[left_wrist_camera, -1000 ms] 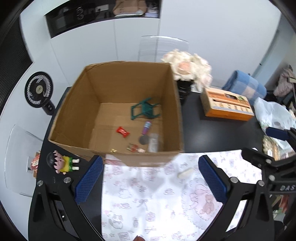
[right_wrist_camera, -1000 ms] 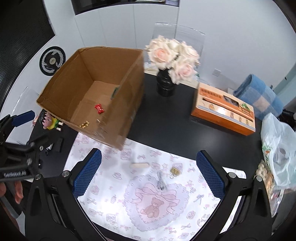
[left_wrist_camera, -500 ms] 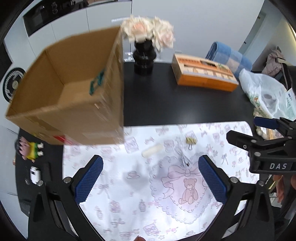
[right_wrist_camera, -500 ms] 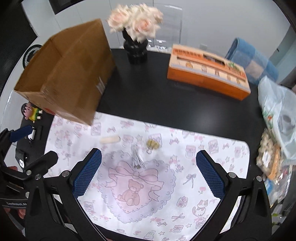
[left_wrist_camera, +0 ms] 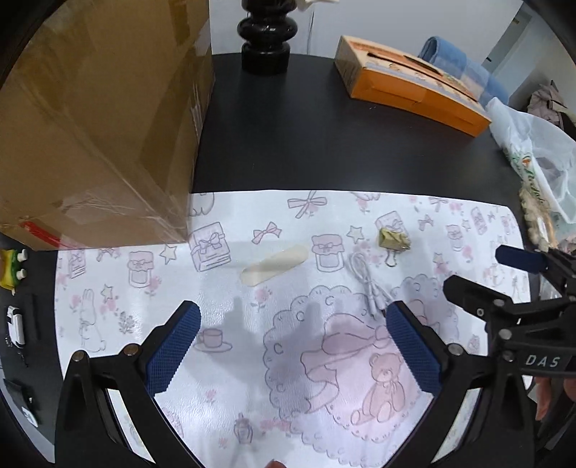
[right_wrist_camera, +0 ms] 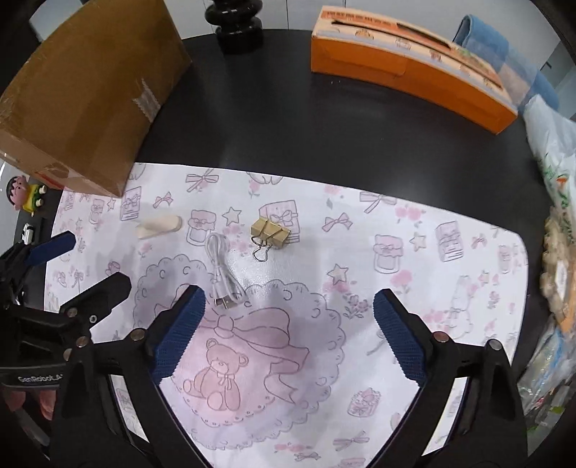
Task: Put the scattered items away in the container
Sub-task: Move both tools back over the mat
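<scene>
Both tongs hang over the patterned white mat (left_wrist_camera: pixel 324 216) on the black surface (left_wrist_camera: pixel 306 126), side by side. Left tongs (left_wrist_camera: pixel 293 345): spread wide, nothing between the blue pads. Right tongs (right_wrist_camera: pixel 289 336): likewise wide open and empty. Cardboard box (left_wrist_camera: pixel 97 118) stands at the far left corner of the mat, its near corner resting on the mat's edge; its interior is not visible from either view. Three loose items lie on the mat, in a row across its middle: a beige adhesive bandage (left_wrist_camera: pixel 274 264) nearest the box, a coiled white USB cable (right_wrist_camera: pixel 221 268) next to it, and a gold binder clip (right_wrist_camera: pixel 270 232) just beyond the cable, none touching another. The cable's plug end lies close to the left pad of the right tongs. A small cartoon figurine (right_wrist_camera: pixel 25 192) lies on the bare surface off the mat's left edge, beside the box. Toward the far edge: a black vase base (right_wrist_camera: pixel 235 25) and an orange tissue box (right_wrist_camera: pixel 410 63). A plastic bag (left_wrist_camera: pixel 532 151) sits at the right edge.
</scene>
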